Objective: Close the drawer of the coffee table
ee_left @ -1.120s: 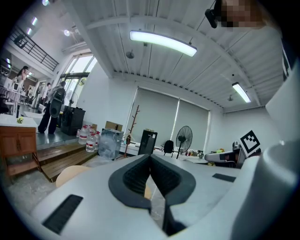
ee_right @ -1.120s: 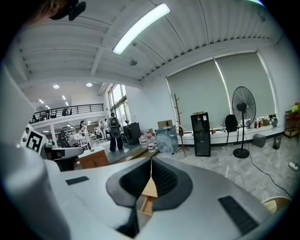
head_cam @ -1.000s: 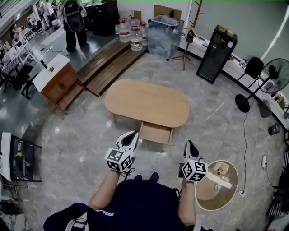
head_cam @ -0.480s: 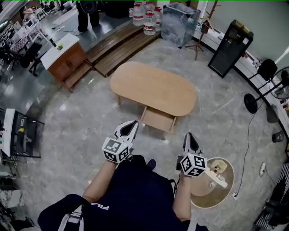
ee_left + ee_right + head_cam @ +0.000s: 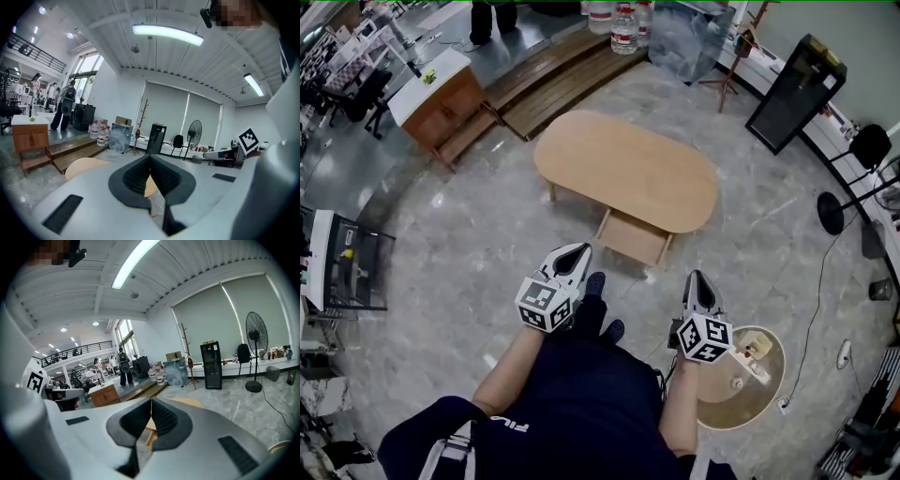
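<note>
An oval wooden coffee table [image 5: 623, 169] stands on the marble floor ahead of me. Its drawer [image 5: 633, 239] is pulled out on the near side, open and empty. My left gripper [image 5: 574, 255] is held short of the drawer, to its left, jaws shut on nothing. My right gripper [image 5: 697, 285] hovers to the drawer's right and nearer me, also shut and empty. In the left gripper view the table top [image 5: 84, 167] shows past the closed jaws [image 5: 150, 164]. The right gripper view shows the table [image 5: 187, 402] beyond its closed jaws [image 5: 151, 408].
A round wooden side table [image 5: 741, 380] with small items stands at my right. A wooden cabinet [image 5: 436, 98] and low steps [image 5: 553, 70] lie at the far left, a black cabinet [image 5: 794, 92] and a floor fan [image 5: 853, 178] at the far right. A metal rack [image 5: 342, 262] stands left.
I have moved closer to the table: it and the open drawer sit lower and nearer in the head view. Both grippers stay shut and held in front of me.
</note>
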A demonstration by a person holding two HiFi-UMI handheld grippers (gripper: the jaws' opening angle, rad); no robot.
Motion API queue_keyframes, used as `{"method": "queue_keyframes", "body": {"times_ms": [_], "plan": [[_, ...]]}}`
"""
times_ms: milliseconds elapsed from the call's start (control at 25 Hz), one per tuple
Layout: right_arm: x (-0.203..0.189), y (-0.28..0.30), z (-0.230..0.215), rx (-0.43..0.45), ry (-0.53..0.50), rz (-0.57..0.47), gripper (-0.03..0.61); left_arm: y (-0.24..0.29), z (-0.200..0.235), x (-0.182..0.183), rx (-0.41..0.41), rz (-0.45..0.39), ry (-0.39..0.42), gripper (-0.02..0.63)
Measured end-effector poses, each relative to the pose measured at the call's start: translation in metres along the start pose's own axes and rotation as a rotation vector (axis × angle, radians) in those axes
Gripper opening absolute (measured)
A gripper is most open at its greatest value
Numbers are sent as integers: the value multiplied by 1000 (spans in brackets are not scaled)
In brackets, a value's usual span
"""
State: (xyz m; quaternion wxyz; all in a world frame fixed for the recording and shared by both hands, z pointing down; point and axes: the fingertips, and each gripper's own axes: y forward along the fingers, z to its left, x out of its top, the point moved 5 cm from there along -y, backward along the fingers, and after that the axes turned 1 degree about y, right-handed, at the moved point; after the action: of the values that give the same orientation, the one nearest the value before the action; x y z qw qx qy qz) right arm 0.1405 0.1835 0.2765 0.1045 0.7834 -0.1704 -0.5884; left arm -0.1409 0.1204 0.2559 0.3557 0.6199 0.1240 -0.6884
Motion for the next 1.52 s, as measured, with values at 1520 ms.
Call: {"method": "queue_keyframes", "body": {"times_ms": [1520], "plan": [[63,154,-41,-63,-30,-3,28,187,101,45,-166,57,43,25]]}}
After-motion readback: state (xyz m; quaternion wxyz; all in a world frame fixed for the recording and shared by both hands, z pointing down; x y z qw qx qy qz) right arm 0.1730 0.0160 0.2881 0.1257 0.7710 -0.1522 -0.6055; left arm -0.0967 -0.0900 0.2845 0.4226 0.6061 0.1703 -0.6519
